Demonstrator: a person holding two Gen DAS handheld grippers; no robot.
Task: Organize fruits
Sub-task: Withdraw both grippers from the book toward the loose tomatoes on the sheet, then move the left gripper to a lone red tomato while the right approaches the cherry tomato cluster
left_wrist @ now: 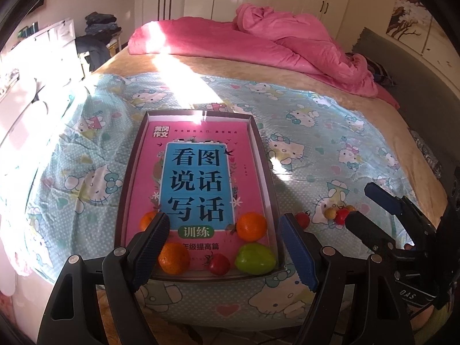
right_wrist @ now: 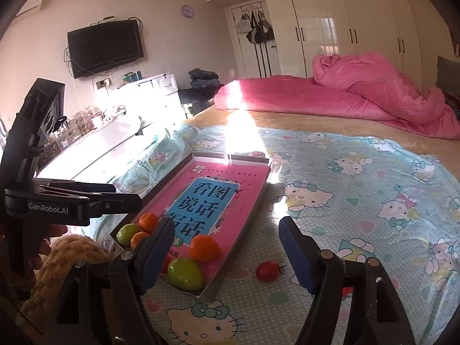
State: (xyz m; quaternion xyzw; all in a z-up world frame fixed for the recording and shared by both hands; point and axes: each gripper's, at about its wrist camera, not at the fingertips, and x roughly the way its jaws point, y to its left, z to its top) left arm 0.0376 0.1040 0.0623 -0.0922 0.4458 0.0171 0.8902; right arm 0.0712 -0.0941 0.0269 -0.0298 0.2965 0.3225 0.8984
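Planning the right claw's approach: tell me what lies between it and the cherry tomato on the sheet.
Nothing: in the right wrist view only bare cartoon-print sheet separates the open right claw from the cherry tomato.

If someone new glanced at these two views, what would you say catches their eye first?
Probably the shallow tray in the middle of the cartoon-cat bedsheet, lined with a bright pink book and holding oranges, a green fruit and a small tomato at its near end. Next, the crumpled pink duvet at the far end of the bed, crossed by a strip of sunlight. Both grippers stand open and empty, and a red cherry tomato lies loose on the sheet right of the tray.
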